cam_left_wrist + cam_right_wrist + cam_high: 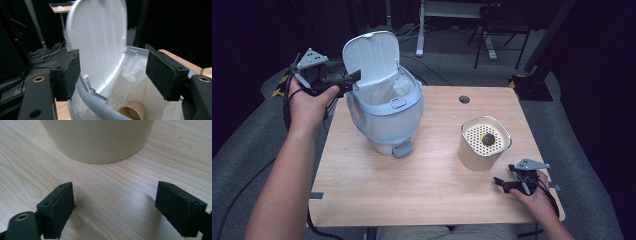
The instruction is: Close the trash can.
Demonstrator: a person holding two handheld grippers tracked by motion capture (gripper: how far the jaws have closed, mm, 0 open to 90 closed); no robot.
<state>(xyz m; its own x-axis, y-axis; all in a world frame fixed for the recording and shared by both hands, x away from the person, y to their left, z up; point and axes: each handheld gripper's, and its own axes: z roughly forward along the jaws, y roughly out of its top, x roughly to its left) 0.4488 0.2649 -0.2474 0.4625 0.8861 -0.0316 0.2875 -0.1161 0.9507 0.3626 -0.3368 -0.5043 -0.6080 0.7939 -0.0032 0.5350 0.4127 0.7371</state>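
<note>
While spread, left tongs (353,79) flank the bin's raised lid (373,56) — apart.

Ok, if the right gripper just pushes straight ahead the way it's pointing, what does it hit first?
Most likely the cream container: the open right gripper faces its wall across bare table, with nothing between them.

Pale blue and white plastic pedal bin (384,117): upright on the left half of the table, grey foot pedal at its base facing forward. White hinged lid (372,56) raised, standing near vertical at the rear. Lined with a white bag; a beige tube-like item visible low inside. Cream rounded-square plastic container (483,145): upright, right of the bin and well apart, topped by a perforated insert bearing a small dark round object (488,139).
</note>
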